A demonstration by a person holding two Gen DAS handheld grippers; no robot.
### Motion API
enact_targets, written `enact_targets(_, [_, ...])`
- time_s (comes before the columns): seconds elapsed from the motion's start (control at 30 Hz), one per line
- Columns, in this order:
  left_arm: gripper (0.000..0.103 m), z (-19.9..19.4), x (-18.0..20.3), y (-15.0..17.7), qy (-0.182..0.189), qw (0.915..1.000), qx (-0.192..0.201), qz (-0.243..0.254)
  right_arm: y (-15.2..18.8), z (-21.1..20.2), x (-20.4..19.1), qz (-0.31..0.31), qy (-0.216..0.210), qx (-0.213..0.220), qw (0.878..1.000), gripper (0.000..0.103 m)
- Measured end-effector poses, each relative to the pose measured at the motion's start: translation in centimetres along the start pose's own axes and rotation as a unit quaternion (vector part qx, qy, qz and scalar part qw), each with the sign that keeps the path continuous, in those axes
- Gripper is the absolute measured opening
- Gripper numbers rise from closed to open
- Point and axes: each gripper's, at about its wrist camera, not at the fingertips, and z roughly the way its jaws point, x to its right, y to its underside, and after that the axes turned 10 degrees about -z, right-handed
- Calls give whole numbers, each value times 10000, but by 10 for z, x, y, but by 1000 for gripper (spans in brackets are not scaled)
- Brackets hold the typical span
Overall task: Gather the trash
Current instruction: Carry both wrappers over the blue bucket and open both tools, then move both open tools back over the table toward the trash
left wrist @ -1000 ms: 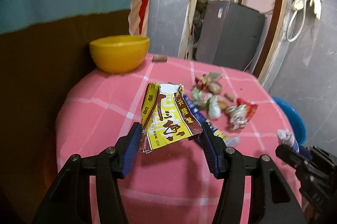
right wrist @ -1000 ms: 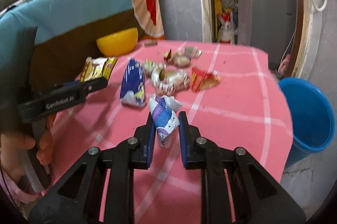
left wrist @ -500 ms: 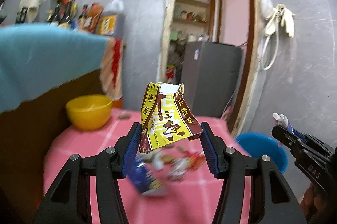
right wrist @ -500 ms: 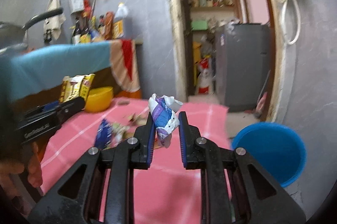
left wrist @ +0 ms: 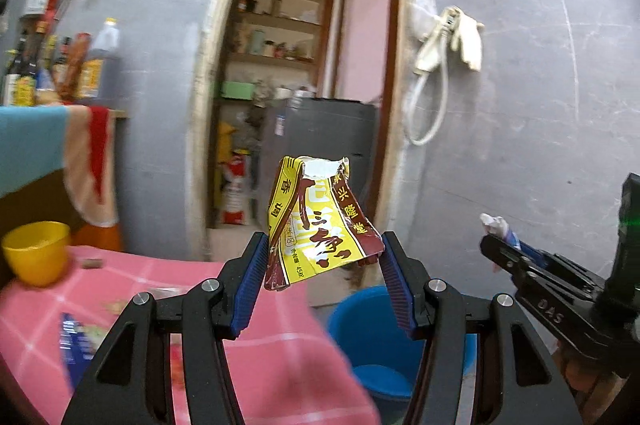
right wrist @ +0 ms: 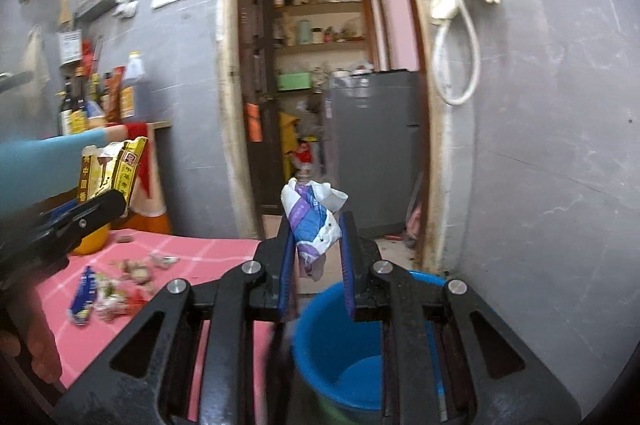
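Yellow crinkled foil packet sits clamped in the left gripper, purple-white wrapper in the right gripper; next, release both over the blue plastic bucket.

2 held wrappers – 1 bucket, 1 bowl

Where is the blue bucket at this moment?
The blue bucket stands on the floor beside the pink table, low in both wrist views, in front of the doorway, just beyond the right gripper.

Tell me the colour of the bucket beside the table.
Bright blue bucket, seen best in the right wrist view, just below the right gripper.
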Motion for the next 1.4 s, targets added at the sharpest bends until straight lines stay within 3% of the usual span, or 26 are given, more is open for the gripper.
enact_targets(0.17, [51,47,19,17,337,9983,-479,-10,15,17,35,117,185,-244,9995,30])
enact_targets(0.37, [51,96,26,31,440,9910,-1248,-221,40,46,62,437,123,-751,9961,30])
enact_targets(0.63, [51,157,18,55,372,9707,-2314,-531,64,76,90,1026,3,-1412,9847,33])
enact_targets(0.83, [52,175,8,67,317,9578,-2732,-831,76,94,98,1192,-41,-1833,9758,36])
enact_targets(0.93, [53,175,5,66,279,9554,-2789,-931,81,98,100,1248,-67,-1925,9733,42])
enact_targets(1.1, [60,164,4,59,256,9595,-2629,-981,77,95,98,1245,-63,-1835,9751,58])
enact_targets(1.27, [67,137,-9,37,135,9724,-2089,-1033,66,90,92,1156,5,-1582,9806,69])
enact_targets(1.4, [73,102,-23,18,-44,9838,-1470,-1029,50,73,80,1006,77,-1130,9885,83])
